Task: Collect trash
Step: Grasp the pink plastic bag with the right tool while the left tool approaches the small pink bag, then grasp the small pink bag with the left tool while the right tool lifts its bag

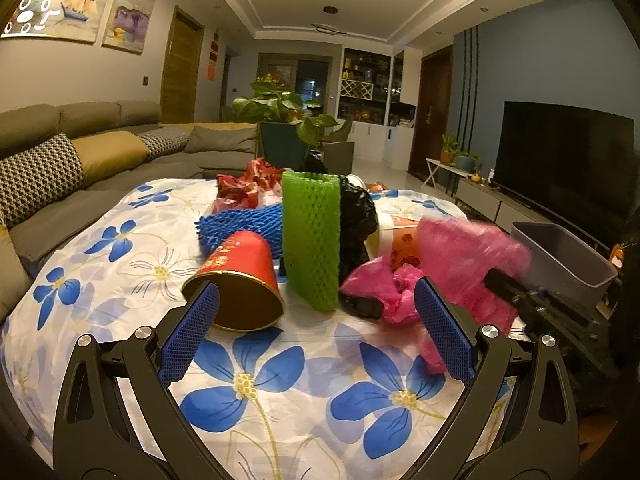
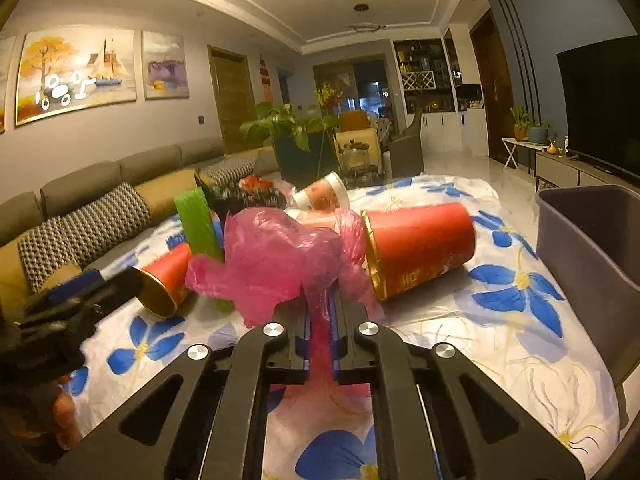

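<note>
A heap of trash lies on the flowered tablecloth [image 1: 280,392]. In it are a tipped red cup [image 1: 240,276], a green foam net [image 1: 312,240], a blue foam net [image 1: 240,224], a black bag [image 1: 356,224] and a pink plastic bag [image 1: 460,264]. My left gripper [image 1: 316,336] is open just short of the heap, its left pad by the red cup's mouth, with nothing between the fingers. My right gripper [image 2: 322,304] is shut on the pink plastic bag [image 2: 280,264], beside a larger red cup [image 2: 420,248] lying on its side. The grey bin [image 2: 592,248] stands to the right.
A white and orange paper cup [image 2: 324,196] and red wrappers [image 1: 248,184] lie at the back of the heap. A sofa [image 1: 80,168] runs along the left, a plant [image 1: 280,108] stands behind the table, and a TV [image 1: 568,152] is on the right.
</note>
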{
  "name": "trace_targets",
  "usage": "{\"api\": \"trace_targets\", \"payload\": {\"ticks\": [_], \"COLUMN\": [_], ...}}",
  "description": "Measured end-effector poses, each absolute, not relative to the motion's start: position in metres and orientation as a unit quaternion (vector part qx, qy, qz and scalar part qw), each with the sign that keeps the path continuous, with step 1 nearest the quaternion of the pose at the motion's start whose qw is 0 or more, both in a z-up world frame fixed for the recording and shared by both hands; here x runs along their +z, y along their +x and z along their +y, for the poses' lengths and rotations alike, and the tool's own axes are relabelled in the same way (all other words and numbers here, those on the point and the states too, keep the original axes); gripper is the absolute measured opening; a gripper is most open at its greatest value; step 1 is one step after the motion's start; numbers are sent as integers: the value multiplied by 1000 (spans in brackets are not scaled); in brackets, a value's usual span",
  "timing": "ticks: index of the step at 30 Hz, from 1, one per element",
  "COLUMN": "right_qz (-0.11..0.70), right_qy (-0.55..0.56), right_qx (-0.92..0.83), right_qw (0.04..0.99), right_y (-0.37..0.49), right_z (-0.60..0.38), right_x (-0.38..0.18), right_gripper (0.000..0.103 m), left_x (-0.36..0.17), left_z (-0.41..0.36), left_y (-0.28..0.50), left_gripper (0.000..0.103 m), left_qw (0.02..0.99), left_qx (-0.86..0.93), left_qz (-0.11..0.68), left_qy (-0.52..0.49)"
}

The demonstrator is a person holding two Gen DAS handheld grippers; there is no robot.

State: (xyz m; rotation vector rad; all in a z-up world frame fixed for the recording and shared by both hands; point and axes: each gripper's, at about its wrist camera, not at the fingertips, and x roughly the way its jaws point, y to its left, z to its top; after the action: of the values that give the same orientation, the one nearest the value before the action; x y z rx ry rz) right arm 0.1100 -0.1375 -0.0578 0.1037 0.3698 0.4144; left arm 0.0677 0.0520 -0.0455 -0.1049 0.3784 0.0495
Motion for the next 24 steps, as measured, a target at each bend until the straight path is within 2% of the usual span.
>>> {"api": "trace_targets", "payload": {"ticks": [7,13,15,19,24], "right_qz": [123,101,98,100,102], "right_qy": [55,65,66,66,68], "right_qx": [177,139,132,123,117], "right_qw": [975,983,984,985,986], "right_y": [75,60,58,59,60], "right_z": [-165,-188,-193,-200,-204], "right_x": [-35,-30,-30,-30,-34], "right_gripper": [7,7,7,7,7], "left_x": [-47,-53,-56,-62,-67], "left_z": [37,24,23,23,19], "left_y": [71,87,98,114,123], "left_gripper": [95,83,70,55,25], "left_qw": [983,983,981,974,971], "left_qx": [0,-23,-39,-56,-73], "left_qz": [176,176,187,209,220], "left_qy": [-44,-41,-44,-62,-65]}}
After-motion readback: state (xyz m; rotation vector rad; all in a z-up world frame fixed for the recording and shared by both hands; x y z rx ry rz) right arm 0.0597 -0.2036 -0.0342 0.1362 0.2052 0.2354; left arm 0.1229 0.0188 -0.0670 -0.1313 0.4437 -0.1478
